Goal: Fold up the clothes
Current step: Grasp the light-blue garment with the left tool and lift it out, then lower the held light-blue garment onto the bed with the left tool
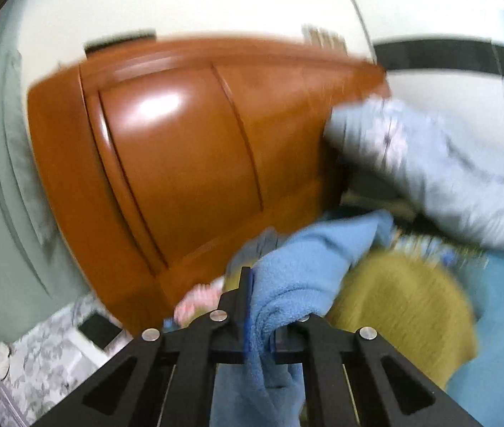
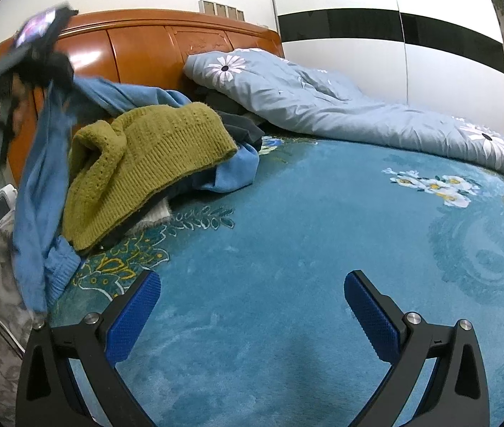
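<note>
Blue garment (image 1: 298, 277) pinched in the left gripper (image 1: 255, 306): jaws together on a bunched fold of the fleecy cloth, the rest trailing out ahead of them and draping below. In the right wrist view the same garment hangs in a long strip from that raised gripper at far left, its ribbed cuff near the bed's edge. Likely reason for the high hold: to pull it free of the pile so it can be spread out.

Olive knit sweater (image 2: 145, 167) lies heaped on the clothes pile, ahead and left of the right gripper (image 2: 252, 306), partly over the blue garment's far end, so it may drag along.

Right gripper's jaws stand wide apart, nothing between them, low over bare blue floral bedspread (image 2: 287, 235); probably waiting to take a second corner.

Grey-blue daisy quilt (image 2: 323, 103) is bunched far ahead against the wooden headboard (image 2: 138, 46), leaving folding space clear.
</note>
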